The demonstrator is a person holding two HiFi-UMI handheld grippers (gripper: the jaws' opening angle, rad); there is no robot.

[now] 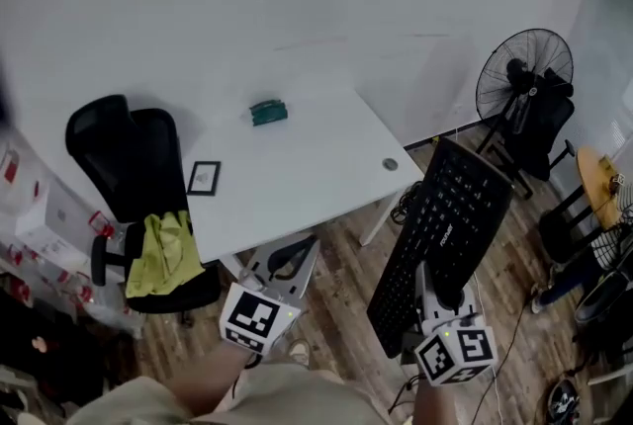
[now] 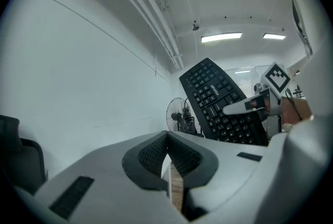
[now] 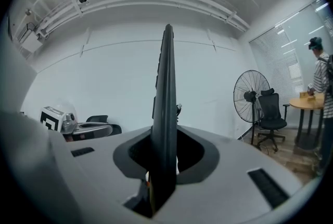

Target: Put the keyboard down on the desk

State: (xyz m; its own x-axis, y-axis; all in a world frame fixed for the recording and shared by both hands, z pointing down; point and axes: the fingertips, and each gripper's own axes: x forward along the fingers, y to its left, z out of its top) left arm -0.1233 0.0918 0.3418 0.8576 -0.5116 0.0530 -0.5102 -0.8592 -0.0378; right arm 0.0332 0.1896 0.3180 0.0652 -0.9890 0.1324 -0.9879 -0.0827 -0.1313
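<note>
A black keyboard [image 1: 447, 220] hangs in the air to the right of the white desk [image 1: 297, 161], above the wooden floor, tilted with its keys facing left. My right gripper [image 1: 438, 283] is shut on its near end. In the right gripper view the keyboard [image 3: 166, 108] stands edge-on between the pads of that gripper [image 3: 165, 139]. My left gripper [image 1: 305, 247] hovers by the desk's near edge, shut on nothing. In the left gripper view its pads [image 2: 156, 152] meet at my left gripper [image 2: 167, 137], and the keyboard [image 2: 216, 98] shows to the right.
On the desk lie a green object [image 1: 268, 112] and a small framed card [image 1: 203, 178]. A black office chair [image 1: 129, 151] with a yellow cloth [image 1: 163, 250] stands at the desk's left. A fan [image 1: 524, 72], another chair [image 1: 546, 122] and a round table [image 1: 598, 181] are at the right.
</note>
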